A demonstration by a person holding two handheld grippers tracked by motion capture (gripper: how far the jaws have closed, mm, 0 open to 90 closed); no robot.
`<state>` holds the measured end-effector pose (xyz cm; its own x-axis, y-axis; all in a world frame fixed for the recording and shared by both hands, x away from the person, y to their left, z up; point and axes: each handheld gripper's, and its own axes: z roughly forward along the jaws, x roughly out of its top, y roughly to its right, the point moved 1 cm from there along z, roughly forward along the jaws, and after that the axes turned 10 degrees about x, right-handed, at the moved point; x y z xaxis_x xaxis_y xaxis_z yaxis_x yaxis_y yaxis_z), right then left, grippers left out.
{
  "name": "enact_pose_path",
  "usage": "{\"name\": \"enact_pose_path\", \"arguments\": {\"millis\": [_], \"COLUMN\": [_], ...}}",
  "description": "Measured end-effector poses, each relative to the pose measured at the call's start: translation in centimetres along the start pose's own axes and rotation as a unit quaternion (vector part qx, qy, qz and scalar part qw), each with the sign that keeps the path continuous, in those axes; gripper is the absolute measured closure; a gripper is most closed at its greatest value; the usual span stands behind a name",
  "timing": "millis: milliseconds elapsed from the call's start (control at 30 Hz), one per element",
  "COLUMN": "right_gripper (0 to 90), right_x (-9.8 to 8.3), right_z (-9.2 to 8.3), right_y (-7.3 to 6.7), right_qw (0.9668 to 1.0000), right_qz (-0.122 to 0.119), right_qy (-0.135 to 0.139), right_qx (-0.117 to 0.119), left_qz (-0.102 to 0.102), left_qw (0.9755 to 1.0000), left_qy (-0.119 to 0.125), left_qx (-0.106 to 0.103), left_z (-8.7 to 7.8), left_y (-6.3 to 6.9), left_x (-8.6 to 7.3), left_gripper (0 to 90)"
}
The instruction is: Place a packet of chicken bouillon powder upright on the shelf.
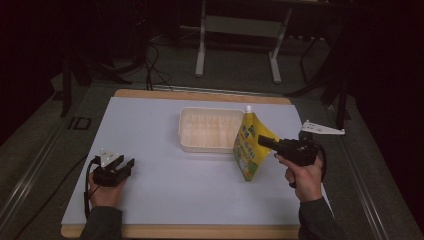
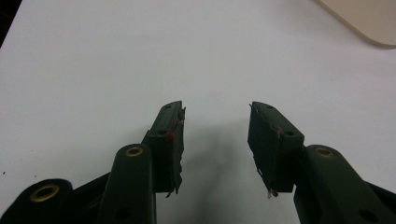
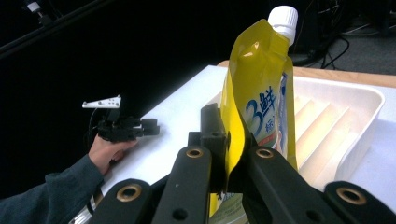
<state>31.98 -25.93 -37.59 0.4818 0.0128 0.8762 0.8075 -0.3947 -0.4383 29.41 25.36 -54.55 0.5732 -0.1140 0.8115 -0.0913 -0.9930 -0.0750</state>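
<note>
the yellow pouch [image 1: 249, 150] stood upright, its bottom edge at the surface [image 1: 165, 185], right beside the near right corner of the white tray [image 1: 207, 131], touching or nearly touching its wall. its white screw cap [image 3: 283, 18] pointed up, a little tilted toward the tray. blue print ran across the front, plain to see in the right gripper view.

your right gripper [image 1: 266, 142] had it, jaws clamped tight on the pouch's side seam, the thin yellow edge pinched flat between the two black pads. your right hand [image 1: 303, 176] held the gripper roughly level, pointing left across the surface toward the pouch.

the tray lay empty-looking and pale, with ridged compartments inside, set toward the far middle of the surface.

your left gripper [image 1: 120, 167] sat well apart from all that, over at the near left, low on the white surface. its jaws stood wide apart with nothing between them, just bare white surface under the pads [image 2: 170, 140]. your left hand [image 1: 102, 192] rested behind it, sleeve [image 3: 51, 191] trailing back toward the near edge. a wooden rim showed around the white sheet, and beyond it a dark floor with cables [image 1: 155, 65] and the legs of a stand [image 1: 237, 45].
</note>
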Motion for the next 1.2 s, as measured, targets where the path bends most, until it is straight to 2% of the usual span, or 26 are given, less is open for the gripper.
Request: {"name": "enact_pose_path", "arguments": {"millis": [267, 567, 1200], "right_gripper": [90.0, 90.0, 90.0], "right_x": [0.3, 0.3, 0.5], "right_z": [-0.4, 0.0, 0.6], "right_y": [0.2, 0.7, 1.5], "right_qw": [0.9998, 0.9993, 0.9983], "right_qz": [-0.003, -0.011, -0.020], "right_qy": [0.012, 0.015, 0.029], "right_qx": [-0.014, -0.031, -0.046], "left_qz": [0.001, 0.000, 0.000], "left_qw": [1.0000, 1.0000, 1.0000], "left_qy": [0.000, 0.000, 0.001], "left_qx": [0.000, 0.000, 0.000], "left_z": [0.0, 0.0, 0.0], "left_y": [0.0, 0.0, 0.0], "left_x": [0.0, 0.0, 0.0], "left_gripper": [54.8, 54.8, 54.7]}}
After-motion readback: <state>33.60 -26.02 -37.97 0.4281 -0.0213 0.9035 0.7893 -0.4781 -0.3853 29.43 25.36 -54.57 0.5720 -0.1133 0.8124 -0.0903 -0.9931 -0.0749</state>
